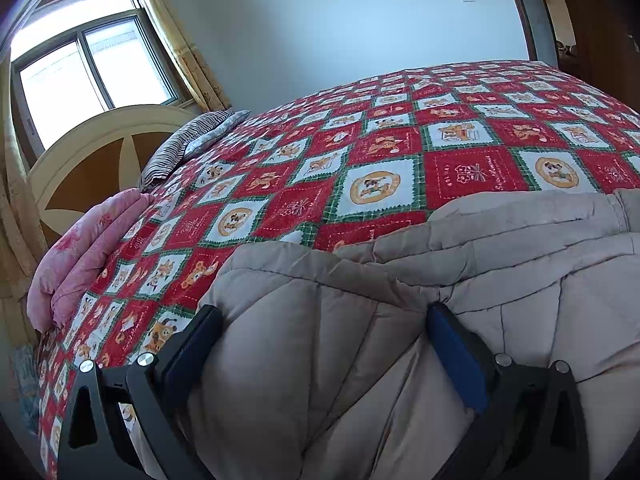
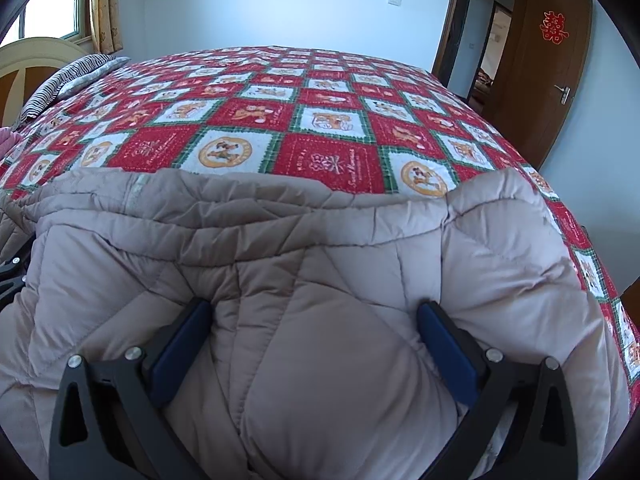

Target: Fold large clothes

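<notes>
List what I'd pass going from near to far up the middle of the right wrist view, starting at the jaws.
Right gripper with its jaws spread wide over the cloth → puffy beige quilted coat → red, white and green cartoon-patterned bedspread → pale blue-white wall.

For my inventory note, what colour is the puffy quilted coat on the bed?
Beige-taupe quilted coat, clearest in the right wrist view.

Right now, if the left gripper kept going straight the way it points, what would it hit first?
The beige coat. It already bulges between the open jaws of the left gripper, so the padding is met at once. Past the coat's far edge lies the bedspread, though depth is hard to judge in the fisheye view.
</notes>
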`<action>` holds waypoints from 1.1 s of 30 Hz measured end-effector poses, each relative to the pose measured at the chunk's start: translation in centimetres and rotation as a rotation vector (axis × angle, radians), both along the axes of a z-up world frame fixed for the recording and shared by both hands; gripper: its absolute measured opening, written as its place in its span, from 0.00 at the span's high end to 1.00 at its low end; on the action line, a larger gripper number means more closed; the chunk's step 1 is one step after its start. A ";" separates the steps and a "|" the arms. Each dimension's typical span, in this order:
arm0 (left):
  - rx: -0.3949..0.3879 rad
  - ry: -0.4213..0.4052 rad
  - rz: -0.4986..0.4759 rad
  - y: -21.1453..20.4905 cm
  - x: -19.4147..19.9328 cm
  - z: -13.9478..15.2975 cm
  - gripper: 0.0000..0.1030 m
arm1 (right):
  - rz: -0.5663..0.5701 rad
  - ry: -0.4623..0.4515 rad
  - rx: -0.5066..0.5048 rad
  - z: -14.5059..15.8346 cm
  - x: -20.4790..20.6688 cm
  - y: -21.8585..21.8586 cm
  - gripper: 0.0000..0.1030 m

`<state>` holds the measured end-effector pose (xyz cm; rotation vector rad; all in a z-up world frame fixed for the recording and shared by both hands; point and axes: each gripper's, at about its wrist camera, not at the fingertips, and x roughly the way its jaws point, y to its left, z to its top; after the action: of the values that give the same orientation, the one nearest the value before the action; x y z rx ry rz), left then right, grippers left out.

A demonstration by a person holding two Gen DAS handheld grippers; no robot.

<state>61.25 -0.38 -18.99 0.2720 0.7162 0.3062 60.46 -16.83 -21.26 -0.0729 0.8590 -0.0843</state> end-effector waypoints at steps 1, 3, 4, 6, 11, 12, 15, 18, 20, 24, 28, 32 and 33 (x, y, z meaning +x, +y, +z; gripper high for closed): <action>0.000 0.000 0.000 0.0 0.0 0.0 0.01 | 0.000 0.000 -0.004 0.0 0.0 0.0 0.00; 0.004 -0.001 0.000 0.0 0.0 0.0 0.01 | -0.001 0.006 -0.009 0.1 0.0 0.1 0.00; 0.005 -0.001 0.000 0.1 -0.1 0.0 0.01 | 0.000 0.011 -0.012 0.3 0.0 0.1 0.00; 0.003 0.002 -0.001 0.0 0.0 0.0 0.01 | -0.004 0.013 -0.010 0.7 -0.2 0.0 0.00; -0.100 0.004 0.025 1.7 -2.2 3.5 0.01 | 0.002 -0.049 -0.006 3.8 -3.9 0.7 0.00; -0.133 -0.049 0.024 1.9 -3.8 4.8 0.01 | 0.014 -0.089 -0.008 4.6 -5.1 1.1 0.00; -0.206 -0.149 -0.028 1.0 -7.7 6.3 0.01 | 0.055 -0.188 -0.006 6.1 -8.8 3.0 0.00; -0.080 -0.086 -0.065 -1.8 -8.2 3.6 0.01 | 0.083 -0.140 -0.047 3.5 -9.8 4.9 0.00; -0.042 -0.075 -0.069 -2.3 -8.0 2.1 0.01 | 0.070 -0.125 -0.036 1.8 -9.7 4.7 0.00; -0.094 -0.055 -0.061 -1.5 -7.2 1.2 0.01 | 0.060 -0.112 -0.017 0.6 -9.4 4.2 0.00; -0.056 -0.044 -0.050 -2.1 -6.8 0.6 0.01 | 0.056 -0.094 -0.050 0.0 -8.9 4.8 0.00; -0.028 -0.034 -0.044 -2.6 -6.6 0.3 0.01 | 0.056 -0.076 -0.052 -0.2 -8.8 4.7 0.00; -0.024 -0.030 -0.043 -2.7 -6.4 0.3 0.01 | 0.055 -0.074 -0.052 -0.2 -9.0 4.8 0.00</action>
<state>54.81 -3.10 -18.69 0.2590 0.6833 0.2596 51.50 -12.02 -21.49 -0.1415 0.7804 -0.0572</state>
